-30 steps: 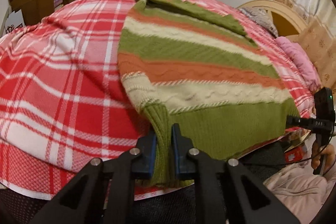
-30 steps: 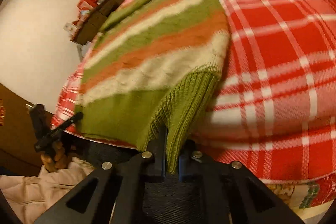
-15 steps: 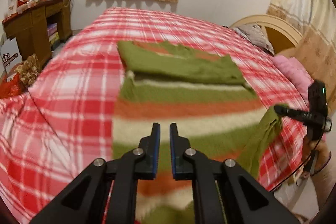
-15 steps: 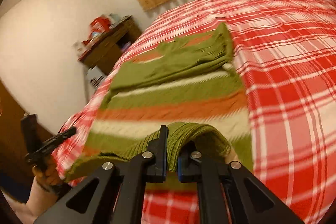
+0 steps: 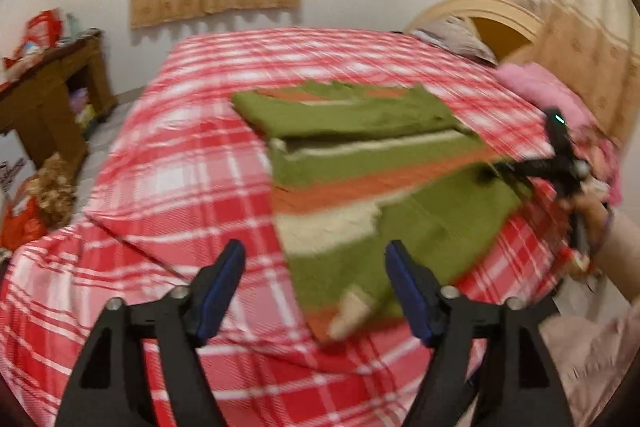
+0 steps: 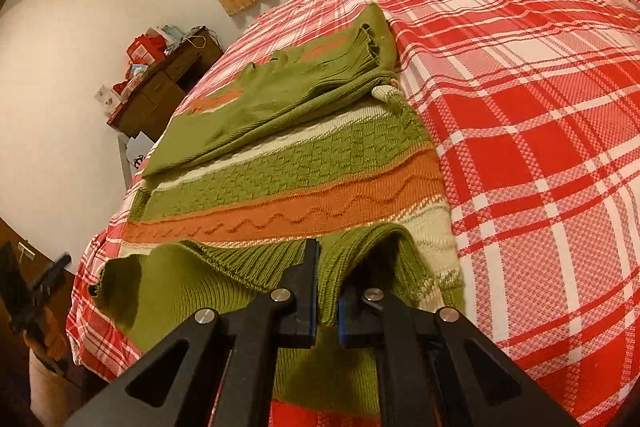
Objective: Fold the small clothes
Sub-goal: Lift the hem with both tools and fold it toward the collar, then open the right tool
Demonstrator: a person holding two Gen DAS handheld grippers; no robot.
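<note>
Striped knit sweater [image 6: 304, 183], green, orange and cream, lies on the red plaid bedspread [image 6: 540, 131] toward the bed's near edge, its ribbed hem folded up. Right gripper [image 6: 328, 291] clamped on the green hem. Left gripper [image 5: 316, 279] spread wide, holding nothing. No legible writing.

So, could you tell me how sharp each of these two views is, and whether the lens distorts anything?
Left wrist view: motion-blurred throughout; the striped sweater and the right tool are smeared, though the open left tool stays fairly crisp. Right wrist view: sharp; the knit stitches show clearly where the right tool pinches the hem. Both views: fisheye bulges the plaid bedspread, with dark corners.
</note>
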